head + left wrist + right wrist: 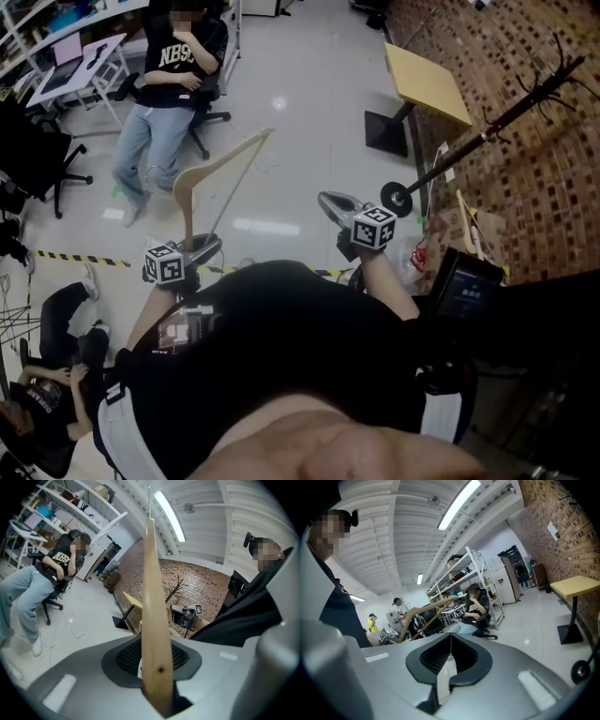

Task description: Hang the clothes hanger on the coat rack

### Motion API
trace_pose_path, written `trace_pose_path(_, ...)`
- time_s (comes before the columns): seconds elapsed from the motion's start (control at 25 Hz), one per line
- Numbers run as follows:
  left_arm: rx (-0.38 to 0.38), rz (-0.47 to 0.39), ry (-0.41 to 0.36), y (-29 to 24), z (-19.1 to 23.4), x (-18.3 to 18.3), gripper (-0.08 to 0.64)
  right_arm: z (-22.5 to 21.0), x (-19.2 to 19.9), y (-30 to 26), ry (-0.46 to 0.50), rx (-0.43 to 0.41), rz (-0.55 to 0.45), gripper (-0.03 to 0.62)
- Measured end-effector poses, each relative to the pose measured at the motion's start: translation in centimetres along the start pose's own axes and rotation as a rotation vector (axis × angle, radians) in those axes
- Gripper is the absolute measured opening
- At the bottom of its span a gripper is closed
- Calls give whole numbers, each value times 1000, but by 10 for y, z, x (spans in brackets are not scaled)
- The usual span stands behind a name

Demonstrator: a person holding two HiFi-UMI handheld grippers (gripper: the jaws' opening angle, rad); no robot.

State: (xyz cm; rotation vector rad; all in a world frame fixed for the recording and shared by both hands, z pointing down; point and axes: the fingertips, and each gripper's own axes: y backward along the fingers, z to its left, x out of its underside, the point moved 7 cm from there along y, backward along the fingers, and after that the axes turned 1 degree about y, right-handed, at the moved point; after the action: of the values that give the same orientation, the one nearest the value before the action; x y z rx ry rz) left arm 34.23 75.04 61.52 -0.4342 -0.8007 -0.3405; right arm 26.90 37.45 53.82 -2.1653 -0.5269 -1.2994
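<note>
Left gripper (204,246): jaws clamped narrow on the lower end of a wooden hanger (154,597), which stands upright above them, well apart from the coat rack (506,111) and to its left. Right gripper (333,202): jaws pressed together, nothing between them, near the rack's round base. Both forearms reach forward, the grippers tipped slightly down. The rack stands against a brick wall (553,178).

My torso (281,356) is hiding most of both arms from above. The hanger (154,597) is blocking the closing gap of my left gripper (158,667), and the distant coat rack (176,587) is showing too small to count hooks.
</note>
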Motion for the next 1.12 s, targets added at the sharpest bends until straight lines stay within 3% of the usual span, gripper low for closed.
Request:
trace_pose_path(0.2, 115, 65, -12, -52, 68, -79, 107, -49, -44, -19, -12, 149, -38, 17)
trace_pose_path(0.32, 191, 145, -63, -85, 93, -150, 107, -77, -79, -27, -48, 244, -86, 17)
trace_pose_path(0.4, 225, 190, -95, -100, 115, -178, 107, -86, -85, -36, -70, 285, -97, 17)
trace_pose_path(0.56, 248, 190, -84, -119, 150, -184, 107, -106, -66, -45, -88, 331, -61, 18)
trace_pose_path(0.68, 269, 231, -85, -151, 154, -195, 107, -138, -62, -22, -152, 400, -97, 17)
trace_pose_path(0.88, 266, 268, -117, -227, 155, -223, 107, -212, -82, 2, -162, 417, -163, 17)
trace_pose_path(1.12, 296, 282, -154, -339, 133, -262, 107, -297, -101, 44, -172, 429, -172, 17)
